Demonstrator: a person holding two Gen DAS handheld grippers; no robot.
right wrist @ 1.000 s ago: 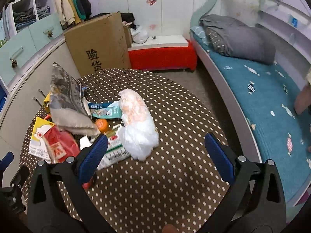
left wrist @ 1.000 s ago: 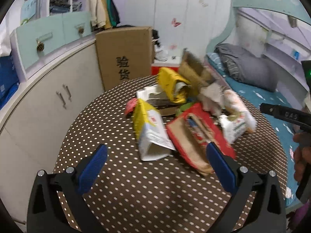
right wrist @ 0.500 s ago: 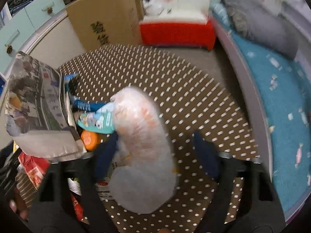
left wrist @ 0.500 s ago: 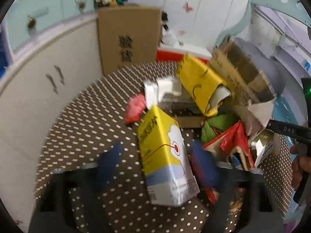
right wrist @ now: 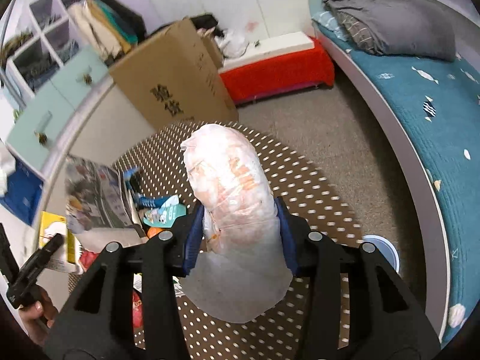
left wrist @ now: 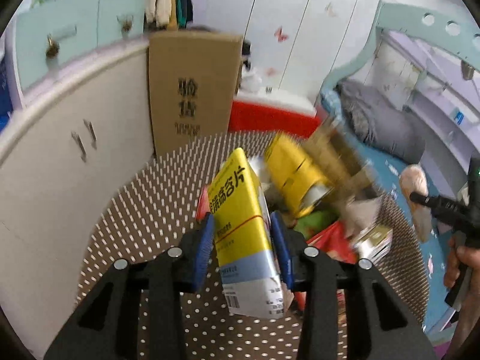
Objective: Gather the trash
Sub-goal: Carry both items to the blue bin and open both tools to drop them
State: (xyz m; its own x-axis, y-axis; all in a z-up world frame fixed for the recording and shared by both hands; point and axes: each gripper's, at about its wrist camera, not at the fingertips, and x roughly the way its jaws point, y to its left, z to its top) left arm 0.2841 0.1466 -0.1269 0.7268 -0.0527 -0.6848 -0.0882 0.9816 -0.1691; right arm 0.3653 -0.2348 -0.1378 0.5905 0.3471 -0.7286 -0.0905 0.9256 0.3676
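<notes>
Jaws just closed: left gripper (left wrist: 242, 240) on yellow carton (left wrist: 240, 210), right gripper (right wrist: 240, 234) on white bag (right wrist: 237, 204).

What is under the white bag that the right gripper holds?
Under the white bag only the dotted table shows. Its lower end hides the cloth just below it. The trash pile lies beside it.

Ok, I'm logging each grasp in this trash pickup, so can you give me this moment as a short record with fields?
surface: round brown table with white dots
left claw: jaws have just been closing; shut on the yellow and pale blue carton
right claw: jaws have just been closing; shut on the white crumpled plastic bag with orange print
still on table: yellow foil pouch, red packet, printed paper bag
nearby: tall brown cardboard box
</notes>
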